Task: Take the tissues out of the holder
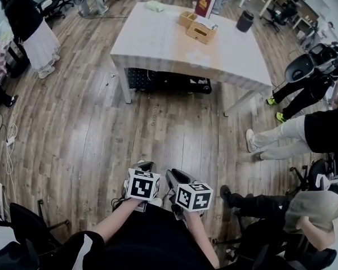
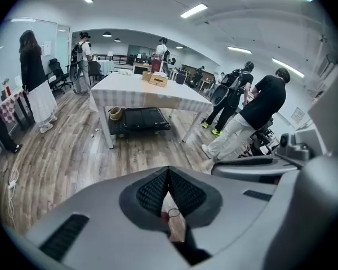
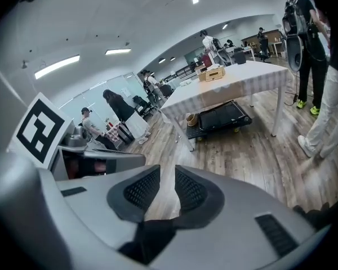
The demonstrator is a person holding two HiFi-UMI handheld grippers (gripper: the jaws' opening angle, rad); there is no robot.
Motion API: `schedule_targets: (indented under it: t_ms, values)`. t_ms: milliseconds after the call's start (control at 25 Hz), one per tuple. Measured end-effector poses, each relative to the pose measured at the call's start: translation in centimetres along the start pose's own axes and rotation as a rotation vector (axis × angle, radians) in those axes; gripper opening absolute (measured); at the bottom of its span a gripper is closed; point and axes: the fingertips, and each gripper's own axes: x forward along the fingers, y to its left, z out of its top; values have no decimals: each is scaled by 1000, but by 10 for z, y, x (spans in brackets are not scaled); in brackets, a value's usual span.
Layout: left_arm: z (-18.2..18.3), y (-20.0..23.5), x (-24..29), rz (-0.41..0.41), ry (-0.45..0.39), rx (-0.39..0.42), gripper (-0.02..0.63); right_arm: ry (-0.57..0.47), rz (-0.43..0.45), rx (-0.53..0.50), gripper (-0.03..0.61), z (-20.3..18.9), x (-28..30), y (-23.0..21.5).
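The left gripper (image 2: 168, 172) is hovering with jaws pressed together, the right gripper (image 3: 167, 179) with jaws slightly parted (both holding nothing).

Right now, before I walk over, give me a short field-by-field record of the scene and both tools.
Left tool: jaws together, nothing held
Right tool: jaws slightly apart, nothing between them
Tissue holder: wooden box on the far half of the white table, untouched
Position: both tools held near the body, well short of the table
Under table: black cart
Task status: not started
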Motion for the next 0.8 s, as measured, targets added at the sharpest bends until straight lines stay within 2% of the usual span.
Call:
schedule_targets:
  t_ms: [320,640,800]
  values:
    - [80,21,34,-35,-4,65,-2,-12,-65,-26,75,78,43,-20]
    - [140,76,52,-45,-13,52,-2,-14,-42,-9,77,143,98,-7]
    - [164,98,59,-56,-26,57,-2,-22,-64,-10,77,166,120,-4]
